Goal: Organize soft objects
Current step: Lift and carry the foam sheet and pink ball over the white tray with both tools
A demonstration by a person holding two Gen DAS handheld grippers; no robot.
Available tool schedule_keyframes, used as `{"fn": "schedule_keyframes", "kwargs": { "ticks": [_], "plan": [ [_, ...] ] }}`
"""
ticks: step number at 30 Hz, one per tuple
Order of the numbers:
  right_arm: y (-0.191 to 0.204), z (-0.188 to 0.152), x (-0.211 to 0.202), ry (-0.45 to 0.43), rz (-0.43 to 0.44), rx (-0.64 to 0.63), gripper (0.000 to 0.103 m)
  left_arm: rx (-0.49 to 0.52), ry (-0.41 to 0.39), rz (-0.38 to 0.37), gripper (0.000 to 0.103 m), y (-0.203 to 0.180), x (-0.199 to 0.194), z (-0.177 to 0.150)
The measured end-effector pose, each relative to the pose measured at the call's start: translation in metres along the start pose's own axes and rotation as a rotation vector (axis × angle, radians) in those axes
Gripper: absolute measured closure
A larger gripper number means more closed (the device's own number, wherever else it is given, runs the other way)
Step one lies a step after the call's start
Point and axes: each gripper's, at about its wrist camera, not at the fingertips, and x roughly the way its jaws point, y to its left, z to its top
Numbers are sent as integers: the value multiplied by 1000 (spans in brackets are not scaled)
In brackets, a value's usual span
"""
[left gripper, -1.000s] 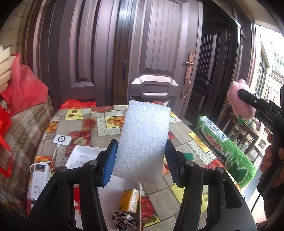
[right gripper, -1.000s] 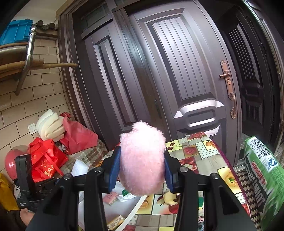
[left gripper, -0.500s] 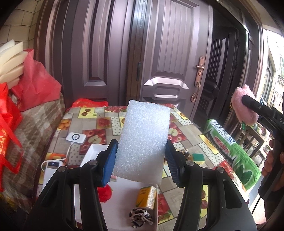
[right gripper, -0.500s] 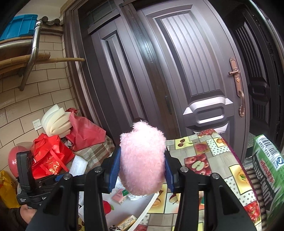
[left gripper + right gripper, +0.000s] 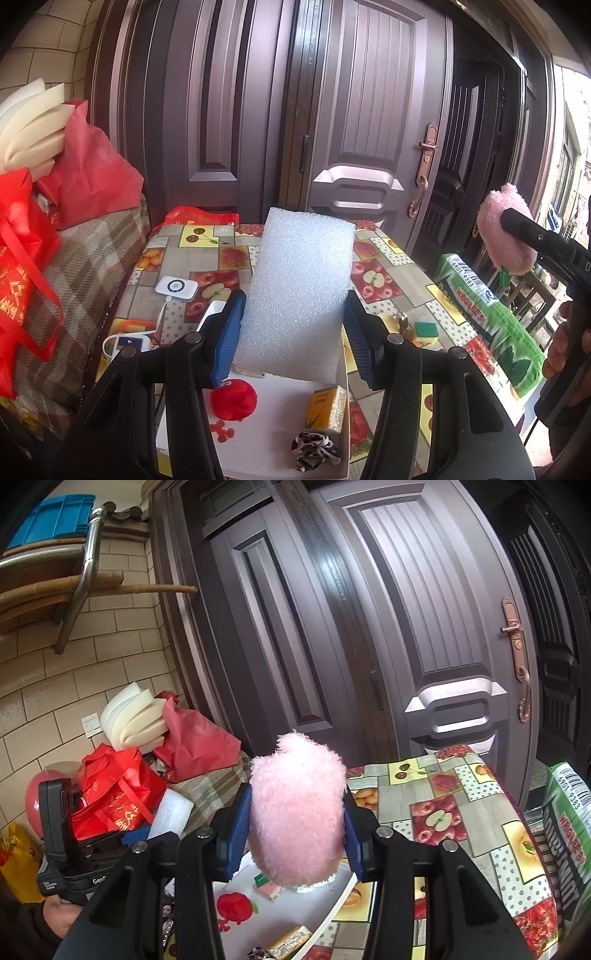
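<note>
My left gripper (image 5: 293, 341) is shut on a white foam block (image 5: 299, 295) and holds it upright above a white tray (image 5: 258, 439). My right gripper (image 5: 295, 843) is shut on a pink fluffy plush (image 5: 297, 812), held high over the table. The plush also shows in the left wrist view (image 5: 504, 229) at the far right, with the right gripper's handle. The left gripper and its foam block (image 5: 171, 814) show at the left in the right wrist view. The tray (image 5: 340, 893) lies under the plush.
The tray holds a red plush (image 5: 232, 400), a yellow carton (image 5: 327, 408) and a black-and-white scrunchie (image 5: 314, 448). On the fruit-print tablecloth (image 5: 373, 273) lie a white device (image 5: 175, 288) and a green-yellow sponge (image 5: 426, 330). A green bag (image 5: 491, 321) lies right, red bags (image 5: 22, 258) left.
Both grippers have pulled back and risen a little with their loads. More of the tray, the red plush and the left-side bags have come into view.
</note>
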Motion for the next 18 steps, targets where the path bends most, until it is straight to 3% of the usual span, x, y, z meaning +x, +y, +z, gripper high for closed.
{"fn": "schedule_keyframes", "kwargs": {
  "ticks": [12, 18],
  "plan": [
    [11, -10, 21, 64, 32, -19, 58, -22, 29, 5, 50, 10, 14, -5],
    [10, -21, 43, 146, 68, -5, 57, -38, 58, 7, 50, 15, 30, -7]
  ]
}}
